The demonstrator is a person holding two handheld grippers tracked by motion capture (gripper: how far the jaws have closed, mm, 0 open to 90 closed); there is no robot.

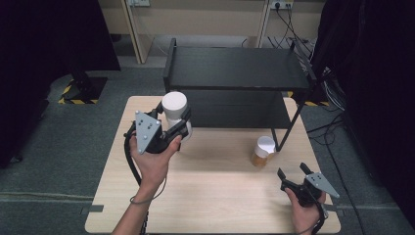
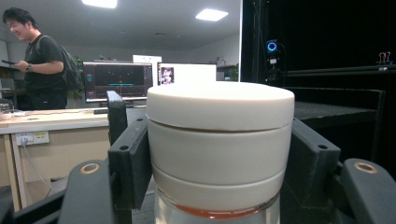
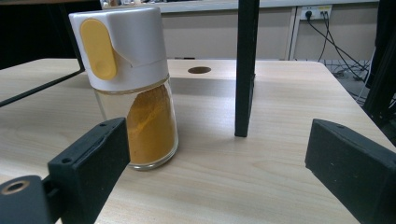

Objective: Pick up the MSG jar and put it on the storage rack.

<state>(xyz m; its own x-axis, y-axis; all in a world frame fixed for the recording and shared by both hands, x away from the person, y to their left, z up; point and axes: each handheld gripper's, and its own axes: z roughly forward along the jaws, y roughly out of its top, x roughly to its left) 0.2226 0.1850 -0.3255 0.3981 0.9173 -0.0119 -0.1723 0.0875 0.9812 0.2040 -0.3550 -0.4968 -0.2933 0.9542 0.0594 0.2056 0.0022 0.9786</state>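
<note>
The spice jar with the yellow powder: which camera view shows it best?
The right gripper view: the spice jar stands close, showing white cap, yellow tab and powder. The high view shows the same jar small, from above, beside the black shelf leg. The left gripper view shows a different white-lidded jar.

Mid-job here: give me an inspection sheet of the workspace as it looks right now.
Surface: wooden table, bare light top.
Job's things: white-capped jar clamped in left tool; spice shaker with orange powder standing by the shelf leg.
Clutter: nothing seen.
Grippers: left tool shut on the jar's cap; right tool open, shaker ahead of it.
Cables: lead trailing from left tool.
Surroundings: black shelf, grey floor.
</note>
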